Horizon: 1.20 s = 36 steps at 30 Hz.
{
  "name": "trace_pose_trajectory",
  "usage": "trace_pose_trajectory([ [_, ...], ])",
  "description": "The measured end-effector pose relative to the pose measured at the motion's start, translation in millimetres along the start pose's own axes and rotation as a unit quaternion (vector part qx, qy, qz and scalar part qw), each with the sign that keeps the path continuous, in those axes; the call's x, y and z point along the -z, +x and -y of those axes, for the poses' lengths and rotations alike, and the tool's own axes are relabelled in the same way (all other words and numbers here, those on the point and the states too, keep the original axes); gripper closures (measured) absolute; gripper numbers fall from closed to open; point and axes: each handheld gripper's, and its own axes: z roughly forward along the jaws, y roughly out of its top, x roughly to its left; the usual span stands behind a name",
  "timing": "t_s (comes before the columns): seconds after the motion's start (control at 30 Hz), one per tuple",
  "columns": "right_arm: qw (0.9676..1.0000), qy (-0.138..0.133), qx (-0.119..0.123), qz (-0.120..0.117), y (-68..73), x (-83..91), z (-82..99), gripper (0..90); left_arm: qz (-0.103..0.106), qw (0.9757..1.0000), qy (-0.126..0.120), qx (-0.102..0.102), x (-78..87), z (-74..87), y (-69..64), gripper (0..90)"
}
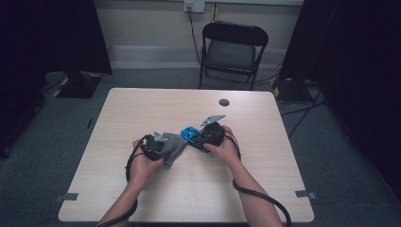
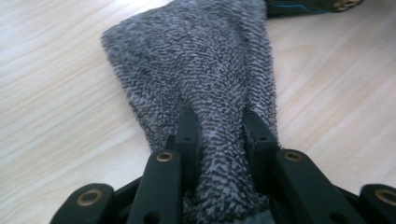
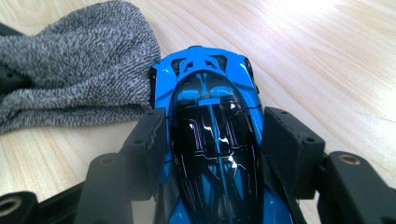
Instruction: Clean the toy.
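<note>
Grey knit sock [image 2: 205, 70] pinched in left gripper [image 2: 217, 126], centre frame; right gripper [image 3: 212, 135] clamps blue toy car [image 3: 210, 121], nose at sock opening, probably for insertion.

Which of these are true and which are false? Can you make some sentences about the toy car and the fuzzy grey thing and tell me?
1. The right gripper is shut on the blue toy car. True.
2. The left gripper holds the car. False: its jaws pinch the grey sock.
3. The sock is bright red. False: it is speckled grey.
4. The car's end touches or nearly touches the sock in the right gripper view. True.
5. A black chair stands beyond the far side of the table. True.
6. The car sits on the chair. False: it is over the table, between the right gripper's jaws.
</note>
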Motion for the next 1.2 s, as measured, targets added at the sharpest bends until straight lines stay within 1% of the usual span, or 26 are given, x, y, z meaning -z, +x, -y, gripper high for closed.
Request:
trace_pose_trajectory([
  [0.03, 1.0, 0.0, 0.0, 0.0, 0.0, 0.1, 0.0, 41.2, 0.0, 1.0, 0.002, -0.007, 0.1, -0.8, -1.6, 72.2],
  [0.13, 1.0, 0.002, 0.0, 0.0, 0.0, 0.1, -0.5, 41.1, 0.013, 0.9998, 0.002, -0.013, -1.1, -2.1, -8.5, 72.4],
  [0.17, 1.0, 0.003, 0.0, 0.0, 0.0, 0.2, -0.6, 41.1, 0.012, 0.9998, 0.003, -0.018, -1.2, -2.6, -10.8, 72.4],
  [0.23, 1.0, 0.002, 0.0, 0.0, -0.1, 0.2, -0.5, 41.1, 0.022, 0.9996, 0.001, -0.014, -2.0, -2.9, -14.9, 72.5],
  [0.3, 1.0, 0.002, 0.0, 0.0, -0.2, 0.1, -0.4, 41.2, 0.03, 0.9994, 0.003, -0.015, -1.9, -3.5, -17.5, 72.5],
  [0.37, 1.0, 0.003, 0.0, 0.0, -0.2, 0.2, -0.5, 41.1, 0.034, 0.9993, 0.0, -0.012, -2.1, -3.7, -19.9, 72.5],
  [0.5, 1.0, 0.004, -0.001, 0.0, 0.0, 0.2, -0.7, 41.1, 0.046, 0.9988, -0.001, -0.016, -2.8, -5.0, -26.0, 72.5],
  [0.53, 1.0, 0.004, -0.001, 0.0, 0.0, 0.3, -0.6, 41.1, 0.048, 0.9986, -0.001, -0.02, -2.8, -5.9, -27.7, 72.5],
  [0.6, 1.0, 0.004, -0.001, 0.0, 0.0, 0.3, -0.7, 41.2, 0.052, 0.9984, -0.002, -0.02, -3.6, -6.6, -31.5, 72.5],
  [0.7, 1.0, 0.005, -0.001, 0.001, 0.3, 0.3, -1.0, 41.2, 0.066, 0.9976, -0.007, -0.02, -5.1, -7.6, -37.6, 72.5],
  [0.73, 1.0, 0.004, -0.002, 0.001, 0.3, 0.3, -0.7, 41.2, 0.067, 0.9975, -0.005, -0.023, -5.2, -7.9, -38.8, 72.5],
  [0.8, 1.0, 0.002, -0.002, 0.001, 0.2, 0.2, -0.2, 41.2, 0.073, 0.997, -0.01, -0.021, -6.0, -8.4, -42.1, 72.5],
  [0.87, 1.0, 0.002, -0.002, 0.001, 0.3, 0.3, -0.4, 41.2, 0.079, 0.9965, -0.008, -0.024, -6.3, -9.5, -44.8, 72.5],
  [1.03, 1.0, 0.001, -0.003, 0.001, 0.2, 0.3, 0.1, 41.2, 0.082, 0.9962, -0.012, -0.029, -8.1, -10.7, -50.4, 72.5],
  [1.07, 1.0, 0.001, -0.003, 0.001, 0.2, 0.3, 0.0, 41.2, 0.086, 0.9958, -0.01, -0.028, -8.2, -11.1, -51.2, 72.6],
  [1.1, 1.0, 0.002, -0.003, 0.001, 0.1, 0.3, -0.1, 41.1, 0.086, 0.9958, -0.012, -0.03, -8.3, -11.4, -51.9, 72.6],
  [1.2, 1.0, 0.001, -0.003, 0.001, -0.1, 0.2, -0.1, 41.2, 0.093, 0.9951, -0.014, -0.03, -8.9, -12.0, -55.8, 72.5],
])
